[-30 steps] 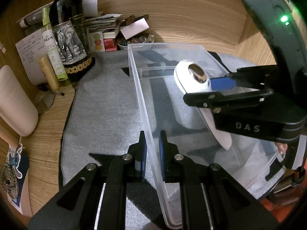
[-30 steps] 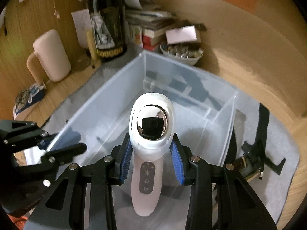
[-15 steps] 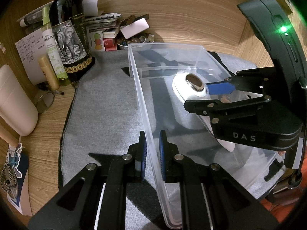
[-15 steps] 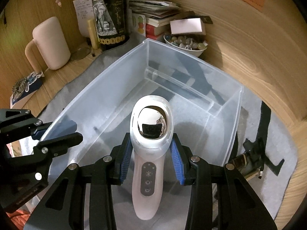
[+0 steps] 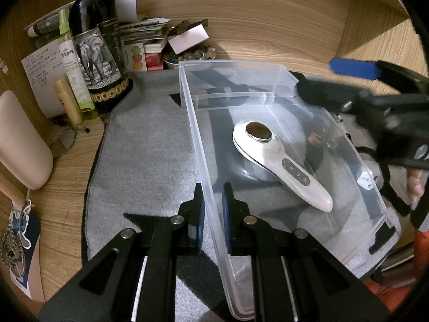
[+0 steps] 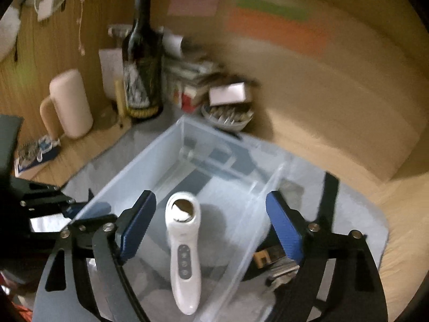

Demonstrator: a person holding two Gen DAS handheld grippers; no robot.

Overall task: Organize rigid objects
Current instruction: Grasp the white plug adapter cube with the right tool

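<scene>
A white handheld device (image 5: 278, 161) with a shiny round head and a row of buttons lies flat on the floor of the clear plastic bin (image 5: 233, 63). My left gripper (image 5: 213, 209) is shut on the bin's near long wall, one pad on each side. My right gripper (image 6: 210, 202) hangs above the bin with its jaws opening wide. The device (image 6: 182, 252) lies well below and between them, touched by neither blue pad. From the left wrist view the right gripper (image 5: 337, 83) is a blurred dark shape over the bin's (image 6: 150, 166) right rim.
The bin stands on a grey mat (image 5: 150, 147) on a wooden desk. A dark wine bottle (image 5: 96, 51), tubes, books and a bowl of small items (image 6: 228, 115) crowd the back corner. A pink mug (image 6: 71, 102) stands left. A dark tool (image 6: 276, 263) lies right of the bin.
My right gripper let go of the white device, which now rests on the bin floor, and rose and drew back with its jaws spread. The left gripper kept still on the wall.
</scene>
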